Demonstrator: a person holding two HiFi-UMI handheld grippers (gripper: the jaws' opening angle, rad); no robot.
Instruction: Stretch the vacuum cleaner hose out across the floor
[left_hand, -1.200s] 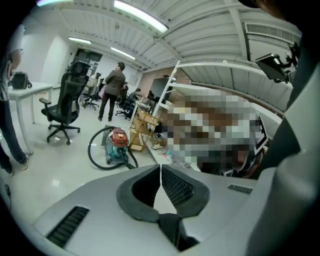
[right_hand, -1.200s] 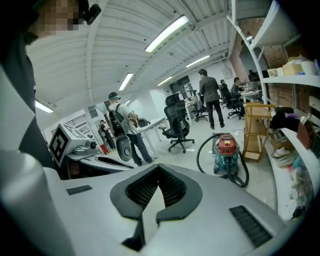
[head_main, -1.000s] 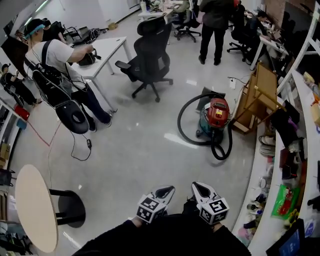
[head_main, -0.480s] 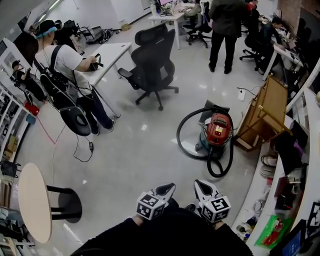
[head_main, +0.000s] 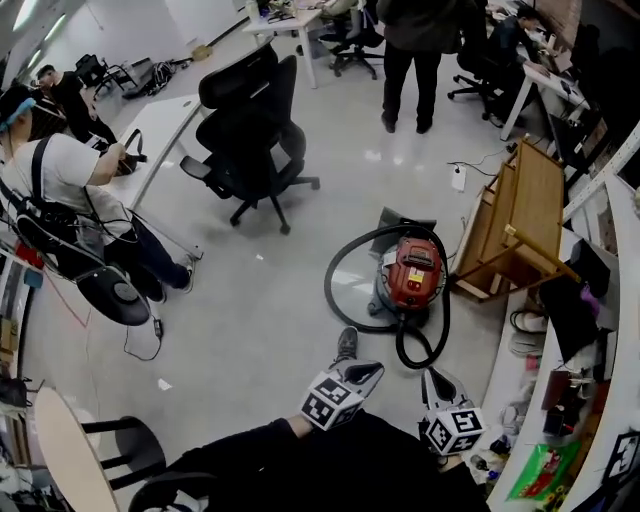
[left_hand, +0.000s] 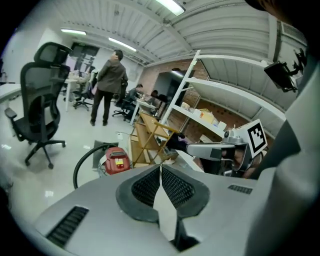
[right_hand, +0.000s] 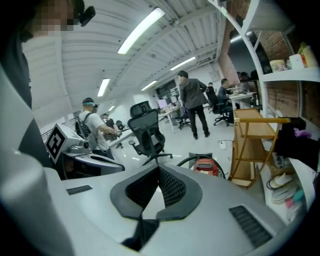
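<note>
Head view: vs a sec ago, the red vacuum cleaner (head_main: 412, 272) sits much nearer both grippers, so approach only. The hose (head_main: 327, 288) is still looped round it on the floor, untouched. Left gripper (head_main: 366, 372) & right gripper (head_main: 436, 380) clenched, empty.
Left gripper view: jaws together, nothing between.
Right gripper view: same.
No container in play; shelf (head_main: 520, 425) at right holds misc clutter.
</note>
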